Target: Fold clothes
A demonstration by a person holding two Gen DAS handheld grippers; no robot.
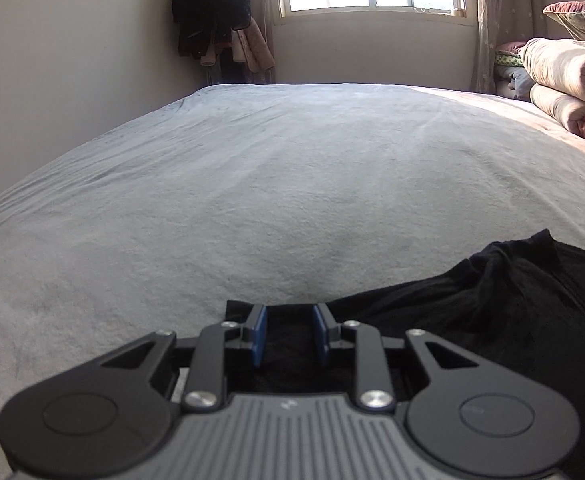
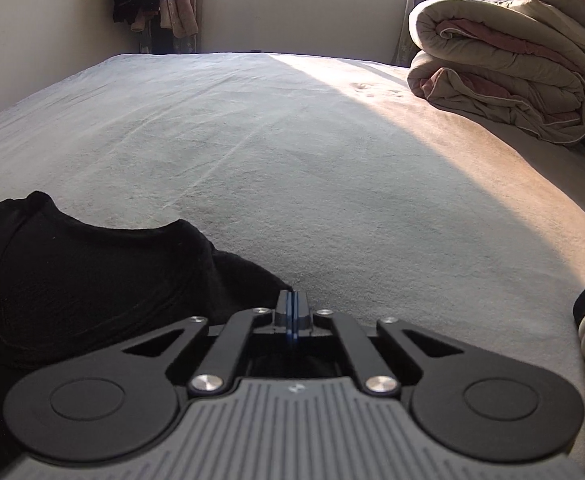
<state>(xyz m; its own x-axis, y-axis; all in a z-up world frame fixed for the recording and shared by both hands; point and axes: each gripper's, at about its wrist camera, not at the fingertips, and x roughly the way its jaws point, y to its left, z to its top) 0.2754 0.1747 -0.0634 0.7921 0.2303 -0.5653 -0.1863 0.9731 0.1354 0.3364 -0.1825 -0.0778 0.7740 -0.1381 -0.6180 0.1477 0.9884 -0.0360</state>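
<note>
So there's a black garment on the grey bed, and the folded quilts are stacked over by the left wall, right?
Not quite. The black garment does lie on the grey bed, but the folded quilts are stacked on the right side, as the right wrist view shows; the left wall is bare.

Lay rumpled and black, a garment (image 1: 492,300) at the near edge of the grey-sheeted bed (image 1: 252,180). Bunched into soft folds, partly spread flat.

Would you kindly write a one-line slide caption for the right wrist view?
Right gripper, jaws shut, at the edge of a black garment on a grey bedsheet, folded quilt beyond.
</note>
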